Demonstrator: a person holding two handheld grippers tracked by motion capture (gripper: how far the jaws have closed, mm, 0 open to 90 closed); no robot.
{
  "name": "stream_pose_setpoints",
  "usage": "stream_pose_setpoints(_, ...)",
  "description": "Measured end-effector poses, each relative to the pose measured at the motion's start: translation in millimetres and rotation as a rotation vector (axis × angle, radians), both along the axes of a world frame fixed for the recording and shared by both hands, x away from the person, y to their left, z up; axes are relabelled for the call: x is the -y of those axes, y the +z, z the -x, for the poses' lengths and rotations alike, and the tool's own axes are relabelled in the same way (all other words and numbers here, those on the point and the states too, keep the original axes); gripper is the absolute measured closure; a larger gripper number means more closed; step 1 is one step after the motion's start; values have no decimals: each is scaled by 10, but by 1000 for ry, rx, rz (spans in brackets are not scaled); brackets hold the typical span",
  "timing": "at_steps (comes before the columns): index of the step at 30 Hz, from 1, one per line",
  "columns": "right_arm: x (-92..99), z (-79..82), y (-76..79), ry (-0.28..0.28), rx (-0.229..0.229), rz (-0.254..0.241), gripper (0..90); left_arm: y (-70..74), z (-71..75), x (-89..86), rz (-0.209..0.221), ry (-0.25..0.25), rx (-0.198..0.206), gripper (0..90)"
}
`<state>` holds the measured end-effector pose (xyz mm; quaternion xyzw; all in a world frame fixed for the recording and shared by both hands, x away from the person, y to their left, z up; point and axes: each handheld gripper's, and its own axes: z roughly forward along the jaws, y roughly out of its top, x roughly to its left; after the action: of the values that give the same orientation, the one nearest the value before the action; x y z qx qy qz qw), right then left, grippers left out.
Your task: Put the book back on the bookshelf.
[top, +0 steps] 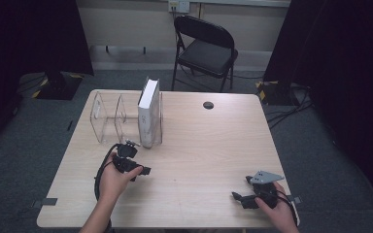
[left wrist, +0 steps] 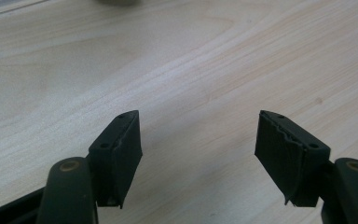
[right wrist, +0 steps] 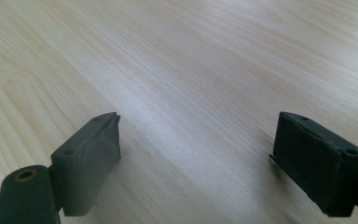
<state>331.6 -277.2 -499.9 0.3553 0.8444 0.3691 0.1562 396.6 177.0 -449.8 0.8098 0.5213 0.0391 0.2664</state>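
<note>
My left tongs (top: 132, 144) sit low over the bench (top: 199, 160), just in front of the clear acrylic rack (top: 108, 116), and their jaws stand spread with nothing but bare wood between them. The white book (top: 149, 112) stands upright in the rack's right-hand slot, spine end toward me, near the left tongs but not touched by them. My right tongs (top: 238, 196) rest near the bench's front right corner, well apart from everything, jaws also spread on nothing.

The main risk, as I judge it, is the book itself: it is tall and narrow in a light, see-through rack, so a clumsy nudge from my left tongs could tip it sideways or shove the whole rack along the bench. The rack's clear walls are hard to read, so I could clip an edge without meaning to. My left cable (top: 98, 177) loops near my wrist and could snag.

The high view gives me the layout: book, rack, both hands, the chair (top: 205, 46) beyond the bench. The left gripper view (left wrist: 198, 140) and the right gripper view (right wrist: 196, 158) instead show the pads close up, worn at the edges, and the empty gap between them.
</note>
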Motion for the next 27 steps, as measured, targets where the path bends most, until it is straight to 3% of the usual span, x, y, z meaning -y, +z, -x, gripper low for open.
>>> stream_pose_setpoints(15,0,0,-1,2,2,1,142,-113,41,-3,-24,4,20,307)
stream_pose_setpoints(27,-3,2,-1,1,3,5,138,-212,77,-44,-16,8,31,290)
